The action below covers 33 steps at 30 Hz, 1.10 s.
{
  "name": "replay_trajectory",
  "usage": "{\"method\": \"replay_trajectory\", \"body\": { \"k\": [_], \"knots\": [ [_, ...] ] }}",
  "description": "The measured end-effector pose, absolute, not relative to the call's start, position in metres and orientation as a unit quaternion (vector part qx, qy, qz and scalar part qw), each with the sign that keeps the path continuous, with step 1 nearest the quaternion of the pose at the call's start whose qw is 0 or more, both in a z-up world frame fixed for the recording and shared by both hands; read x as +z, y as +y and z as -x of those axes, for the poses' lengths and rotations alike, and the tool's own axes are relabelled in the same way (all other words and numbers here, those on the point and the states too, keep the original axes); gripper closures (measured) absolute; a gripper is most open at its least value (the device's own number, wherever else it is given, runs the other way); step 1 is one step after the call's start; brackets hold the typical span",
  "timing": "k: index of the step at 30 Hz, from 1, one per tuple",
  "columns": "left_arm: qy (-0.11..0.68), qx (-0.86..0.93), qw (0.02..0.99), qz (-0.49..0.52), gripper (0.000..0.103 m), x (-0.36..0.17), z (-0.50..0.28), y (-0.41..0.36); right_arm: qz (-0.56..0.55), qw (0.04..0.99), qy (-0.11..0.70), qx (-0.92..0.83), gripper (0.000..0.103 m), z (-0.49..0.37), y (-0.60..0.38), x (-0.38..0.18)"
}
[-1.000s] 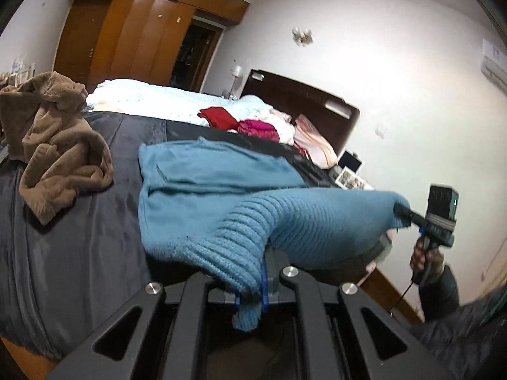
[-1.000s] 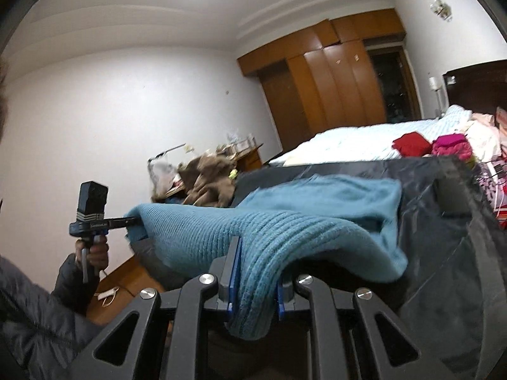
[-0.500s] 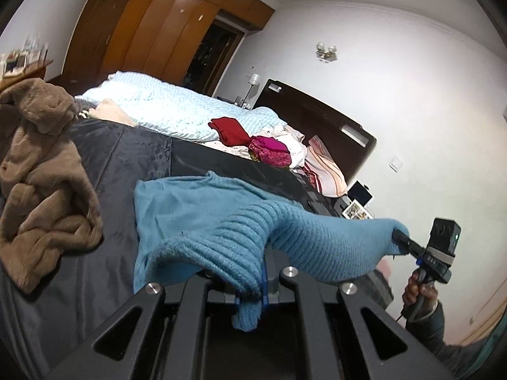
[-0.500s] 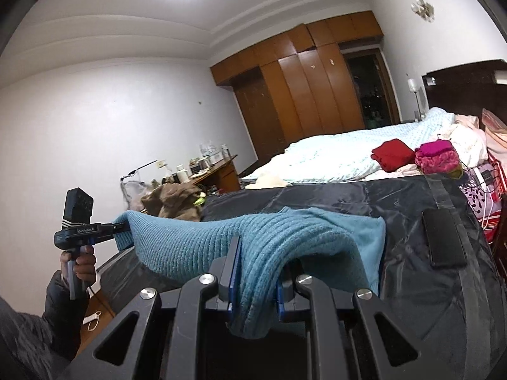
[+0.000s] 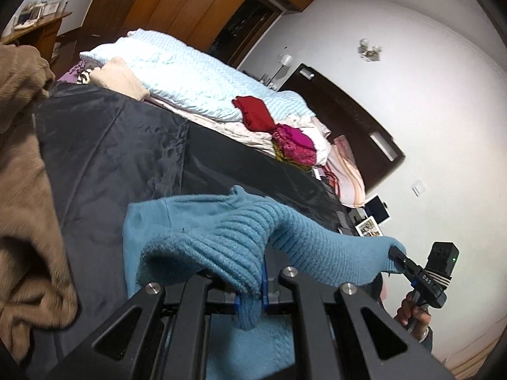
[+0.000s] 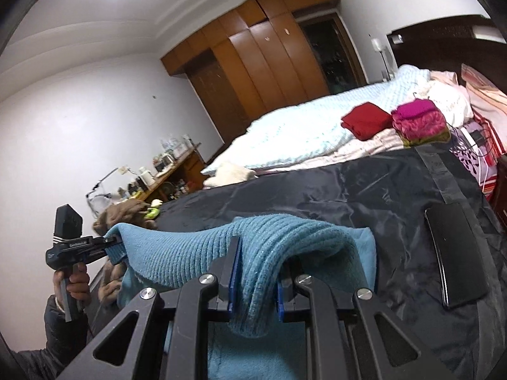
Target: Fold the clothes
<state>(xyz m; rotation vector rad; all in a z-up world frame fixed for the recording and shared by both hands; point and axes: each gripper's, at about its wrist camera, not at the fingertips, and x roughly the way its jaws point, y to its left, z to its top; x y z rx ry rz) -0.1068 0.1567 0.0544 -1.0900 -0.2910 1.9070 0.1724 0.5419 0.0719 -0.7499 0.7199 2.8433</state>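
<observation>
A blue knit sweater (image 5: 221,240) lies partly on the dark bedspread (image 5: 120,145) and is stretched by its ribbed hem between both grippers. My left gripper (image 5: 250,288) is shut on one end of the hem; it also shows in the right wrist view (image 6: 111,243). My right gripper (image 6: 253,278) is shut on the other end of the blue sweater (image 6: 196,250); it shows in the left wrist view (image 5: 396,253). The hem is held above the spread, and more of the sweater hangs folded beneath it.
A brown garment (image 5: 22,171) is heaped at the left on the spread. A black phone (image 6: 453,253) lies on the spread to the right. Red (image 6: 364,120) and magenta (image 6: 418,120) folded clothes sit on the light blue quilt (image 5: 190,79) behind. A wardrobe and cluttered desk stand beyond.
Both grippers have carried the held hem forward over the bed and lower, so the sweater is doubling over itself. Less of the flat sweater shows ahead. Both stay shut.
</observation>
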Motion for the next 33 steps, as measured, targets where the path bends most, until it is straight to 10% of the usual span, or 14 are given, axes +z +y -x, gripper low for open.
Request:
{"method": "replay_trajectory", "body": {
  "k": [14, 20, 33],
  "knots": [
    [-0.121, 0.733, 0.394, 0.542, 0.086, -0.031, 0.168, 0.205, 0.353, 0.089, 0.262, 0.894, 0.083, -0.089, 0.582, -0.003],
    [-0.165, 0.730, 0.390, 0.536, 0.058, -0.024, 0.182, 0.205, 0.327, 0.061, 0.326, 0.885, 0.034, -0.088, 0.599, 0.005],
    [-0.188, 0.754, 0.394, 0.491, 0.044, -0.005, 0.179, 0.201, 0.350, 0.107, 0.207, 0.907, 0.033, -0.074, 0.563, 0.029]
  ]
}}
